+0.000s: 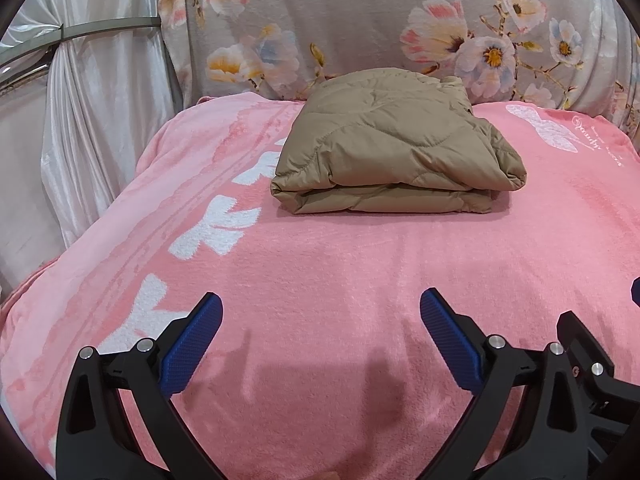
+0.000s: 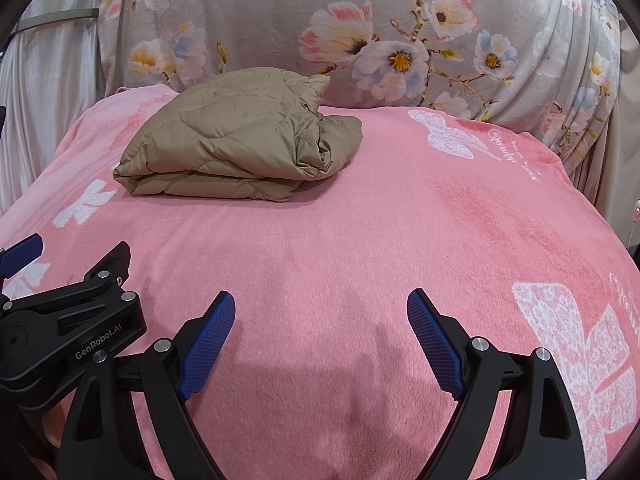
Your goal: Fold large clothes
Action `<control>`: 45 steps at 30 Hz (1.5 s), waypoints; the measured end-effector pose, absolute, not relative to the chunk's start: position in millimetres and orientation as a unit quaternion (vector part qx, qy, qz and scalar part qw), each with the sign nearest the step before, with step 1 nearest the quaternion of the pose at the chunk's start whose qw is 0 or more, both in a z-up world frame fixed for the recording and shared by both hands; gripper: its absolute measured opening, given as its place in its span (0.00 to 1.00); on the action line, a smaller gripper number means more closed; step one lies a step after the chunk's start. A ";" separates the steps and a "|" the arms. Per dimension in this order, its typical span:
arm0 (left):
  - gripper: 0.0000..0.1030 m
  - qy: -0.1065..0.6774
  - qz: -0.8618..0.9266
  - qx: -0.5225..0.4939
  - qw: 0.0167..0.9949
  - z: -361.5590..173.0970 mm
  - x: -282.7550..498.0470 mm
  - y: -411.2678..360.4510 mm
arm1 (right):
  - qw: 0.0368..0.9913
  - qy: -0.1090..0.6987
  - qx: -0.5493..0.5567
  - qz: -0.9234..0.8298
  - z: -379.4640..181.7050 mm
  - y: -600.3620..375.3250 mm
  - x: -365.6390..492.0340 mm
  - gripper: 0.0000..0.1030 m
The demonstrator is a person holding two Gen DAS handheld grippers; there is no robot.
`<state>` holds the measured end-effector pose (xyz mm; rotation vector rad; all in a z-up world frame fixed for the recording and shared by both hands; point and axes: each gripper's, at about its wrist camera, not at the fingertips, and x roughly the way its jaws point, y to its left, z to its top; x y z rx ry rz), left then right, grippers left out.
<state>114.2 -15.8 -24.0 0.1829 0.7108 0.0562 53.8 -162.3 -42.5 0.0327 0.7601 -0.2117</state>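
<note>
A tan quilted jacket point(image 1: 396, 148) lies folded in a thick stack on the pink blanket point(image 1: 340, 264), toward the far side; it also shows in the right wrist view point(image 2: 236, 148). My left gripper point(image 1: 321, 312) is open and empty, held over the blanket well short of the jacket. My right gripper point(image 2: 321, 308) is open and empty too, to the right of the left one and nearer than the jacket. The left gripper's body point(image 2: 72, 332) shows at the left of the right wrist view.
A grey floral blanket point(image 1: 360, 24) hangs behind the pink blanket point(image 2: 400, 220). White satin curtains point(image 1: 92, 120) hang at the left. The pink blanket drops off at its left and right edges.
</note>
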 end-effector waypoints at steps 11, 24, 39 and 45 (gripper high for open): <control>0.93 0.346 0.028 0.089 0.933 -22.7 114.4 -17.1 | 0.923 0.370 0.016 -0.103 -42.5 -162.3 53.5 0.84; 0.94 0.342 0.031 0.089 0.935 -21.4 112.6 -20.4 | 0.923 0.370 0.017 -0.103 -42.7 -161.9 53.2 0.84; 0.94 0.342 0.031 0.088 0.935 -21.9 111.6 -20.3 | 0.924 0.369 0.018 -0.102 -42.5 -160.6 53.2 0.84; 0.94 0.342 0.032 0.088 0.935 -21.1 112.0 -21.8 | 0.924 0.369 0.018 -0.102 -42.7 -160.8 53.1 0.84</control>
